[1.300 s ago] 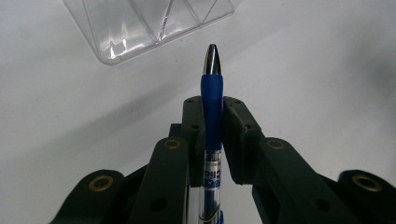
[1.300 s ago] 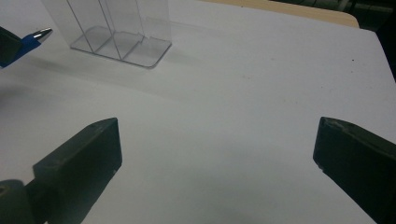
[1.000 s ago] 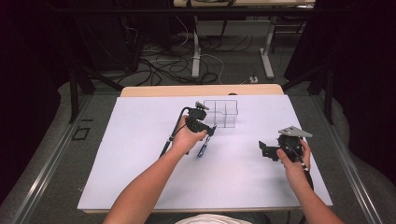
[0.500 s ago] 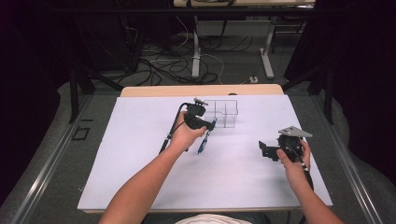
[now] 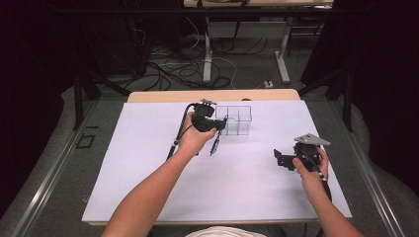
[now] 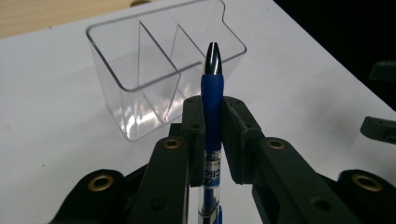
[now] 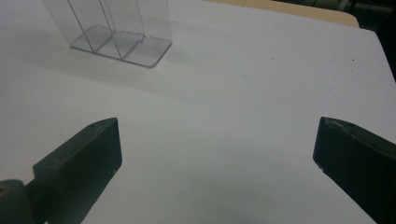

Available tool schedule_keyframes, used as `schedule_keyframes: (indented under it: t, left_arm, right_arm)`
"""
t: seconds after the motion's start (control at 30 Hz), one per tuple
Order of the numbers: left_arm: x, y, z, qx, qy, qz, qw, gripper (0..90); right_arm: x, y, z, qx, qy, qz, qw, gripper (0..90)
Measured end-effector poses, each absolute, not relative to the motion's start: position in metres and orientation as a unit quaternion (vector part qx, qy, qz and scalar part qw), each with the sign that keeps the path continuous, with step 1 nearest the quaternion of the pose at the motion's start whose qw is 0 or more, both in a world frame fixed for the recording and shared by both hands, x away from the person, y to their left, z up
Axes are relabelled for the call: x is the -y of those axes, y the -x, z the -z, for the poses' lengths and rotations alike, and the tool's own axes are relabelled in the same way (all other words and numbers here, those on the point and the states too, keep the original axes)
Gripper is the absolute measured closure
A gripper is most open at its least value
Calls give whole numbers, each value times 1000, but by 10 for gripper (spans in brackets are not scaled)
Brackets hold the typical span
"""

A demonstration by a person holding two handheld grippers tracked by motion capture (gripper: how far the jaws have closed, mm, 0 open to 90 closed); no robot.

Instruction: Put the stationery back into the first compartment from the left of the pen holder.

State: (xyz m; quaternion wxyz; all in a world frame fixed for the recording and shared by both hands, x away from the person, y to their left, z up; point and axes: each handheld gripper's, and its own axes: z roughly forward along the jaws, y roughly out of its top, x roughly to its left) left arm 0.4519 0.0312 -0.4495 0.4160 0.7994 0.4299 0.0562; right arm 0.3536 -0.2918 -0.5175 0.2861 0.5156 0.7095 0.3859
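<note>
Toward ten o'clock from the table's middle in the high view, the left gripper (image 5: 217, 129) is clamped on a blue pen (image 5: 216, 140), which hangs below the jaws with its lower end over the white table (image 5: 148, 163). The left gripper view shows the jaws closed on the pen's (image 6: 212, 100) blue rubber sleeve, the dark tip pointing on toward the clear plastic organiser (image 6: 154, 70) standing at about eleven o'clock from it. That sleeve looks the best place to hold: soft and grippy, whereas the clear barrel lower down would likely be slick. I judge the pen light and stiff, prone to pivot between narrow jaws if bumped. The organiser (image 5: 236, 120), just right of the left gripper, is thin-walled with three compartments, probably light enough to slide or tip at a nudge. Out at four o'clock, the right gripper (image 5: 282, 159) hovers with jaws spread wide and holding nothing, well apart from the organiser (image 7: 112, 28).
</note>
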Motion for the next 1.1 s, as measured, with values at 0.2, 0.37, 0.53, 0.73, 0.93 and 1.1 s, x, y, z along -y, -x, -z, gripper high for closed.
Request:
schedule_keyframes:
  t: [0.2, 0.37, 0.53, 0.73, 0.93, 1.1]
  left_arm:
    - [-36, -453, 442, -425, -789, -79, 436, 796]
    - [-42, -455, 436, -419, -773, -106, 464, 796]
    - [-43, -458, 428, -415, -762, -124, 481, 797]
    - [-43, -466, 418, -413, -755, -139, 490, 797]
    - [-41, -475, 408, -412, -748, -155, 496, 797]
    - [-39, -481, 402, -410, -742, -168, 504, 797]
  right_arm:
    - [292, -353, 517, -709, -516, -386, 286, 7]
    - [292, -353, 517, -709, -515, -386, 286, 7]
    - [292, -353, 517, -707, -516, -387, 289, 7]
    - [292, -352, 516, -707, -516, -389, 287, 7]
    - [293, -352, 516, -706, -517, -391, 285, 7]
    - [293, -351, 515, -704, -519, -394, 282, 7]
